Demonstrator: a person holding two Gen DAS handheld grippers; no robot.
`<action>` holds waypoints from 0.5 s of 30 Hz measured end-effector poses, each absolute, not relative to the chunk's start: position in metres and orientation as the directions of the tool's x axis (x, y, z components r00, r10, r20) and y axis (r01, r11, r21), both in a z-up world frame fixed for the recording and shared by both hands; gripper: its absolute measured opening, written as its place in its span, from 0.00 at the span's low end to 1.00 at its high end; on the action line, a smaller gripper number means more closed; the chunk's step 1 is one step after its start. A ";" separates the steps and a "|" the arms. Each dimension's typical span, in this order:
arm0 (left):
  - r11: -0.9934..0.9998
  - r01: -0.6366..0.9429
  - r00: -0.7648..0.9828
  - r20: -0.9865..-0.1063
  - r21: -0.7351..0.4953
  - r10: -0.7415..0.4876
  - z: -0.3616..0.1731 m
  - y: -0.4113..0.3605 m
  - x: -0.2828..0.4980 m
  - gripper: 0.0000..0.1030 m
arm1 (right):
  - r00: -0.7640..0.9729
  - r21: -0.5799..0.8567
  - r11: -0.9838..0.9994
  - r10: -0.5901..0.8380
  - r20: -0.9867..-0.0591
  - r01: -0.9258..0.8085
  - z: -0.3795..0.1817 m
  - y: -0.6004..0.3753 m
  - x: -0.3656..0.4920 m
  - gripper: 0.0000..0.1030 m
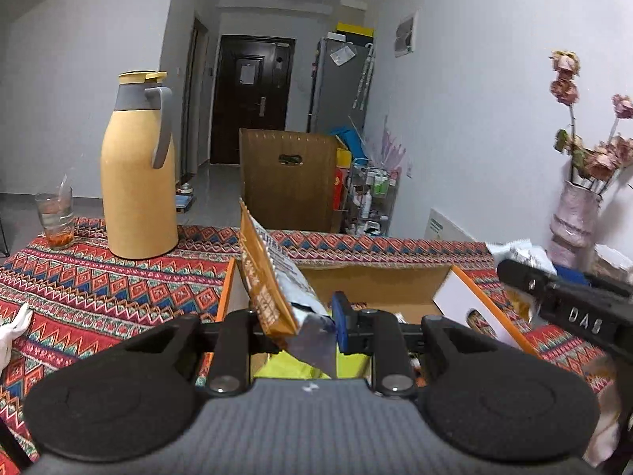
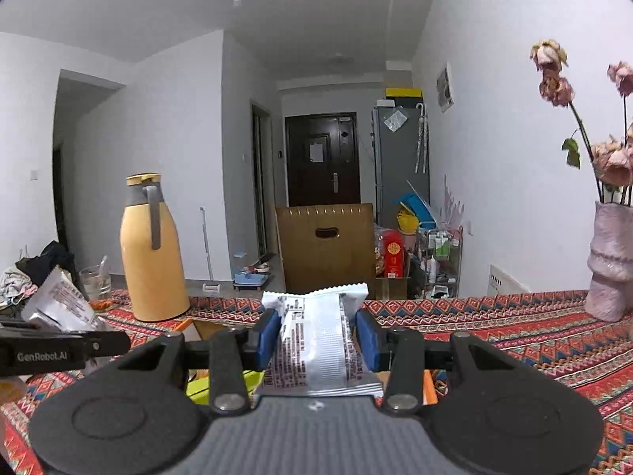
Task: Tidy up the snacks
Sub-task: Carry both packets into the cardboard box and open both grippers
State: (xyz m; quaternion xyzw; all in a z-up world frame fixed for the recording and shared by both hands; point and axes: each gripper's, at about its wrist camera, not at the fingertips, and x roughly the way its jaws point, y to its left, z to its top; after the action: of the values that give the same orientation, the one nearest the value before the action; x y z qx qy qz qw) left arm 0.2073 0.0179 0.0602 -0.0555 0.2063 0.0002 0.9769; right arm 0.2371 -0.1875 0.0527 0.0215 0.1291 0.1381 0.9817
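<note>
Right now my left gripper (image 1: 294, 326) is closed on an orange-and-silver snack packet (image 1: 273, 277), pinching its lower end so the packet stands tilted up above the cardboard box (image 1: 379, 283). That box sits open on the patterned tablecloth (image 1: 91, 281), flaps with orange edges folded outward; something yellow-green (image 1: 289, 368) lies inside it, and more contents show at the right inner side, too hidden to name. My right gripper (image 2: 316, 340) is clamped on a white-and-silver snack packet (image 2: 320, 340), its blue pads (image 2: 267, 338) pressing both sides, the crimped top end pointing away from me. Under it I see the box's near left corner and the same yellow-green item.

Toward the table's far left corner stand a tall yellow thermos jug (image 1: 138, 174) and, just beside it, a glass (image 1: 55, 217) with red residue and a spoon. At the far right edge a pink vase (image 2: 611, 261) holds dried roses. In the left wrist view a few loose wrappers lie near the vase, partly hidden behind my right gripper's arm. A white cloth (image 1: 14, 332) lies at the left edge.

Between the box and the far edge the cloth is bare, and likewise between the box and the vase. Beyond the table stand a brown carton (image 1: 289, 178), a wire trolley and a grey fridge.
</note>
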 end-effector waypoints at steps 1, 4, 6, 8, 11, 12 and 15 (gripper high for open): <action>0.993 -0.032 0.914 -0.405 -0.113 -0.016 0.058 0.019 0.214 0.23 | 0.929 0.084 0.962 0.272 -0.251 -0.259 0.050 -0.187 0.242 0.41; 0.991 -0.047 0.909 -0.416 -0.127 -0.010 0.050 0.021 0.230 0.23 | 0.937 0.089 0.970 0.241 -0.253 -0.225 0.040 -0.185 0.257 0.41; 0.991 -0.056 0.908 -0.419 -0.124 -0.001 0.042 0.022 0.237 0.23 | 0.939 0.097 0.973 0.229 -0.257 -0.210 0.030 -0.186 0.263 0.41; 0.990 -0.061 0.905 -0.425 -0.128 0.001 0.033 0.024 0.240 0.23 | 0.936 0.105 0.972 0.230 -0.265 -0.209 0.021 -0.188 0.268 0.41; 0.992 -0.058 0.900 -0.435 -0.109 0.004 0.019 0.023 0.243 0.23 | 0.926 0.131 0.966 0.251 -0.283 -0.221 0.008 -0.189 0.274 0.41; 0.992 -0.057 0.898 -0.441 -0.112 0.002 0.017 0.024 0.244 0.23 | 0.922 0.133 0.965 0.258 -0.289 -0.228 0.004 -0.188 0.275 0.41; 0.989 -0.060 0.895 -0.445 -0.133 -0.006 0.013 0.029 0.246 0.23 | 0.914 0.118 0.963 0.267 -0.305 -0.242 -0.002 -0.182 0.277 0.41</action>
State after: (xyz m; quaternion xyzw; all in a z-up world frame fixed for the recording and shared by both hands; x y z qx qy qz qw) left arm 0.2455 0.0292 0.0127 -0.0719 0.2282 0.0140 0.9709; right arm 0.2774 -0.1816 -0.0025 0.0390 0.1612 0.1302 0.9775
